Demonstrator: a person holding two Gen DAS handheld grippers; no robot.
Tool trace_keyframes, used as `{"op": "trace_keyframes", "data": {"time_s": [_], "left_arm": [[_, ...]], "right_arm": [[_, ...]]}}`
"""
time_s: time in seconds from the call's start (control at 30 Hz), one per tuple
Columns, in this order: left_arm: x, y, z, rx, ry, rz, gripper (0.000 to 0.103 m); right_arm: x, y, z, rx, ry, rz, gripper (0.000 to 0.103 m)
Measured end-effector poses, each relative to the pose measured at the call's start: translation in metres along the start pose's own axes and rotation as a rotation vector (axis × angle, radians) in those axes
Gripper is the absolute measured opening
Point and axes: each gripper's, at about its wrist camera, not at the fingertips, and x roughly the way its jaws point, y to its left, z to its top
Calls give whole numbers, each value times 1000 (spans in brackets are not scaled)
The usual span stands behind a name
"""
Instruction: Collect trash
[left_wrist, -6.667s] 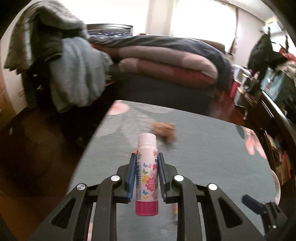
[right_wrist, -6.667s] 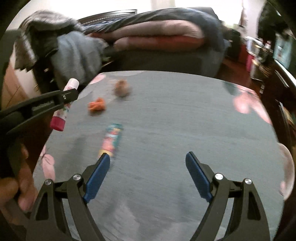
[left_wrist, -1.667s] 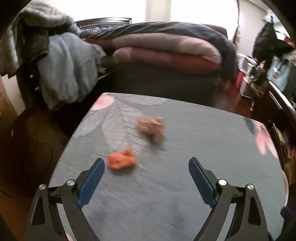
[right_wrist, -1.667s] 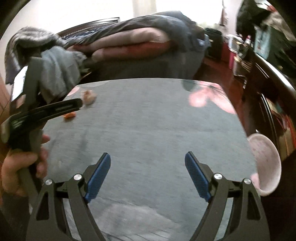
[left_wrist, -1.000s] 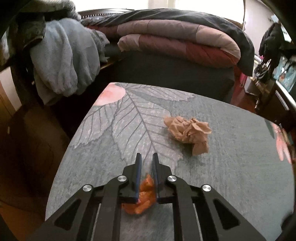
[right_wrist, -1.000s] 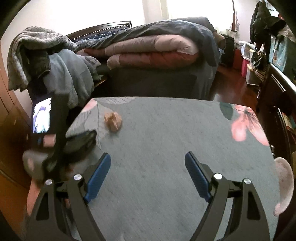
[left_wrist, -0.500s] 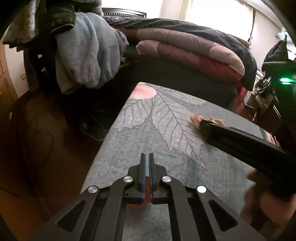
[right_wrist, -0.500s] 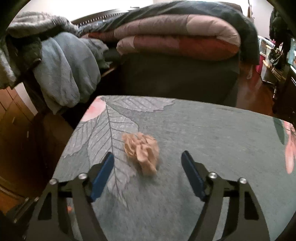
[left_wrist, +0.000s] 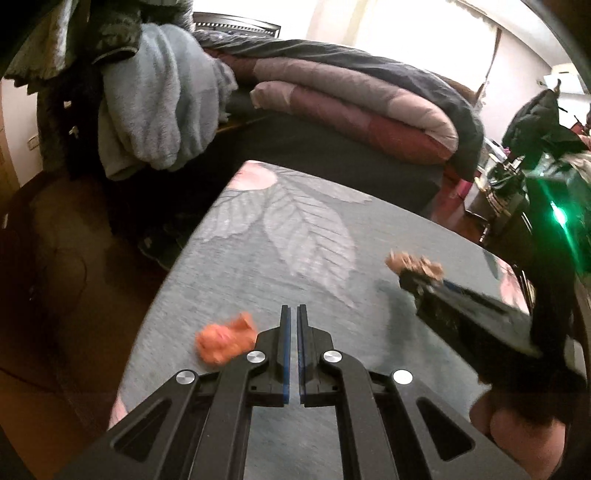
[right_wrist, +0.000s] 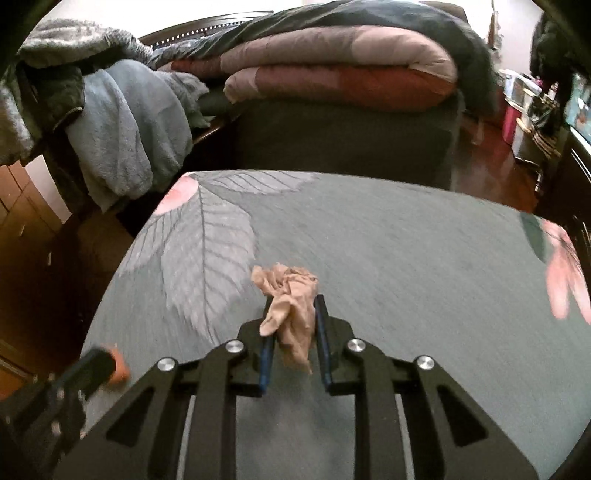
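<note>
Left wrist view looks down over a grey-green tablecloth (left_wrist: 369, 258) printed with pale leaves and a pink flower at its far left corner. The left gripper (left_wrist: 292, 314) has its blue-lined jaws drawn together with only a thin slit between them and nothing visible in that slit; an orange crumpled scrap (left_wrist: 225, 338) lies on the cloth just left of the fingers, blurred, and whether it touches the left finger cannot be told. To the right, the right gripper (left_wrist: 410, 278) reaches in from the near right with a tan crumpled paper (left_wrist: 413, 263) at its tip, a hand (left_wrist: 517, 432) at the frame's lower right behind it. Right wrist view shows the same paper wad (right_wrist: 291, 306) pinched between the right gripper's blue pads (right_wrist: 319, 325), its crumpled top spilling past the fingertips above the cloth, near the large grey leaf print. At the near left of that view the left gripper's dark body pokes in with the orange scrap at its tip, too blurred to read. Beyond the table's far edge stands a bed (right_wrist: 343, 140) stacked with folded quilts (right_wrist: 340, 70) in mauve, red and dark grey. A pale blue fleece blanket (right_wrist: 125, 136) hangs in a heap at far left. Dark wooden floor (left_wrist: 74, 295) shows left of the table, and cluttered furniture fills the far right.
</note>
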Motion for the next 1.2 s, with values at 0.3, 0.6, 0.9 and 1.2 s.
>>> {"op": "trace_keyframes", "data": {"time_s": [0.3,0.6,0.9,1.2], "left_arm": [[-31,-57,-25,67,-2,-59,3],[-53,-125,-52,182,6,-129,3],[-61,-189,-71,290,17,-202,3],[-59,-247,-82,375,23,-235,3]], "right_arm": [[-68,-55,-54,60,-29,-30,22],[-126,-105,-103,117,-78,-75,22],[-166,-166,-139,211,-110,-110,22],[-192,-222,-165,301,-147,-158,22]]}}
